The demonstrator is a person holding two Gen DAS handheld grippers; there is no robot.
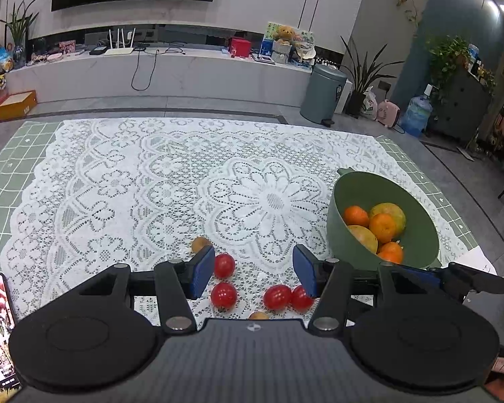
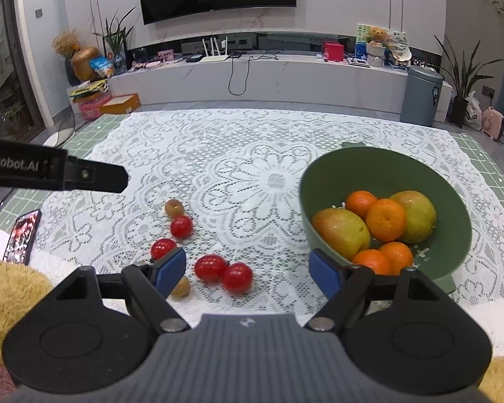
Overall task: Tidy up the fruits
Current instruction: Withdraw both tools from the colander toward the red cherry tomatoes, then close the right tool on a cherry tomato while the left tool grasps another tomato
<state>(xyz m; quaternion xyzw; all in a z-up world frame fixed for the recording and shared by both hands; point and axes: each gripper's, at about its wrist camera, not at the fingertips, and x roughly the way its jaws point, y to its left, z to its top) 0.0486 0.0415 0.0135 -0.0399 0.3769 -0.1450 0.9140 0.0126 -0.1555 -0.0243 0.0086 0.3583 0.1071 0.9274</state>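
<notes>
Both grippers hover low over the near edge of a white lace tablecloth (image 2: 272, 154), each with its blue-padded jaws spread wide and nothing between them. The left gripper (image 1: 253, 272) frames four cherry tomatoes: one (image 1: 224, 265) just beside its left pad, one (image 1: 223, 296) nearer to the camera, and a touching pair (image 1: 277, 297) close to its right pad. A small brownish round fruit (image 1: 200, 244) lies just beyond the left pad, and another (image 1: 258, 316) peeks out at the gripper body's near edge.

From the right wrist view, the right gripper (image 2: 248, 270) sits between the loose fruit and a green bowl (image 2: 379, 164) on the right side of the cloth. The same touching pair of tomatoes (image 2: 223, 272) lies between its pads, two more tomatoes (image 2: 181, 226) lie further left, and the brownish fruits sit at the far (image 2: 174, 208) and near (image 2: 181, 287) ends of the scatter. The bowl holds four mandarins (image 2: 385, 220) and two yellow-green mangoes (image 2: 341, 233), packed touching. The right pad is just beside the bowl's near wall.

A smartphone (image 2: 23, 236) with a lit screen lies at the cloth's near left edge. The black tip of the left gripper reaches in from the left of the right wrist view, above the cloth
</notes>
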